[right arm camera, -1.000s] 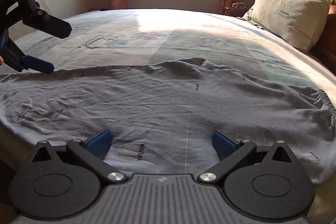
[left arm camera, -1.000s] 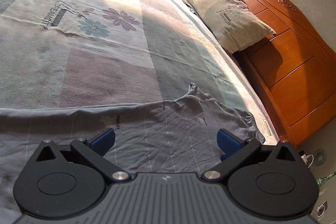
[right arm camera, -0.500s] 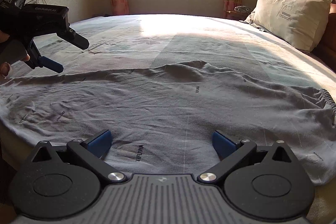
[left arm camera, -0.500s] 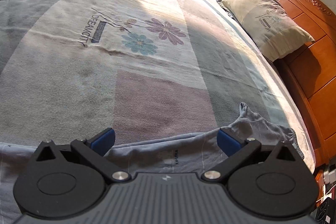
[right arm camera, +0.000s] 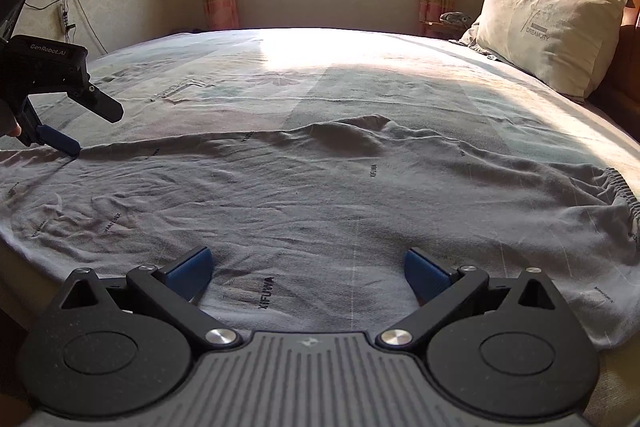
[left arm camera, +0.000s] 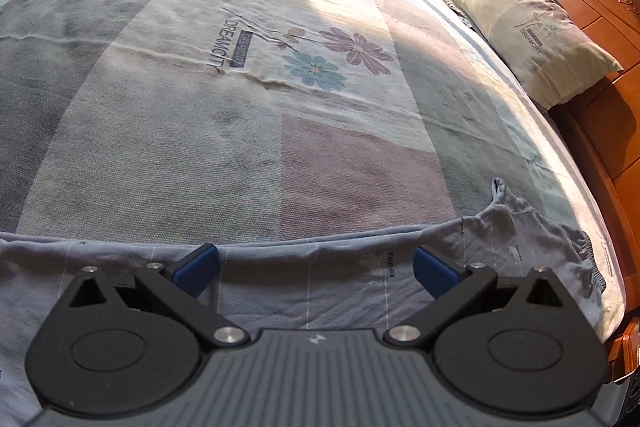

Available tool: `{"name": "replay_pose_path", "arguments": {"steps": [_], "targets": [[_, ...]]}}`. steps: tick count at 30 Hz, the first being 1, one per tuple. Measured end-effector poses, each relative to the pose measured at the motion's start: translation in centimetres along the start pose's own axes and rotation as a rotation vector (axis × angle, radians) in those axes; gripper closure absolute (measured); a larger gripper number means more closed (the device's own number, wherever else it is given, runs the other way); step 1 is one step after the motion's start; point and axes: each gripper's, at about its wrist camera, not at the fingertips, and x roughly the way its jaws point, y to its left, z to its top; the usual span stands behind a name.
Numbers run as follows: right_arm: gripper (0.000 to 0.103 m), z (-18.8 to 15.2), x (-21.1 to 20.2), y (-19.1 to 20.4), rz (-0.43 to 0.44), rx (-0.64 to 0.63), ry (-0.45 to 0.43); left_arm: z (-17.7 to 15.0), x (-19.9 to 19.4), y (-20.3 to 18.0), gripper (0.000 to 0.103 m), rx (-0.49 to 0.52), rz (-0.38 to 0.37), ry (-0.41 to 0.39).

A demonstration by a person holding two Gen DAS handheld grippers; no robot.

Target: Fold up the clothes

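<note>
Grey garment (right arm camera: 340, 195) spread flat along the bed's (right arm camera: 360, 67) near edge, elastic band at right. Both sets of fingers wide open, holding nothing: left gripper (left arm camera: 316, 267) at the far hem, right gripper (right arm camera: 306, 269) over the near hem. Best to pinch both layers squarely, lift evenly.
</note>
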Motion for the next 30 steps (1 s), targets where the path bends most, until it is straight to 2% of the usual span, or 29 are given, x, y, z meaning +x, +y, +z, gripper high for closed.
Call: {"name": "replay_pose_path", "arguments": {"steps": [4, 7, 12, 20, 27, 30], "targets": [[0.0, 0.4, -0.5, 0.3, 0.002, -0.006, 0.032, -2.8, -2.5, -1.8, 0.001, 0.081, 0.001, -0.047], [0.0, 0.4, -1.2, 0.9, 0.029, -0.003, 0.039, -6.0, -2.6, -2.4, 0.001, 0.147, 0.083, -0.038], [0.0, -0.5, -1.1, 2.4, -0.004, -0.061, 0.061, -10.1, -2.0, -2.6, 0.001, 0.272, 0.161, -0.043], [0.0, -0.5, -1.1, 2.6, -0.031, -0.037, 0.07, -10.8, -1.9, -2.8, 0.001, 0.298, 0.207, -0.072], [0.0, -0.6, -1.3, 2.6, -0.035, -0.035, 0.072, -10.5, -2.7, -2.9, 0.001, 0.318, 0.245, -0.05], [0.0, -0.7, -1.3, 2.6, -0.036, -0.035, 0.073, -10.1, -3.9, -0.7, 0.001, 0.233, 0.209, -0.063]]}}
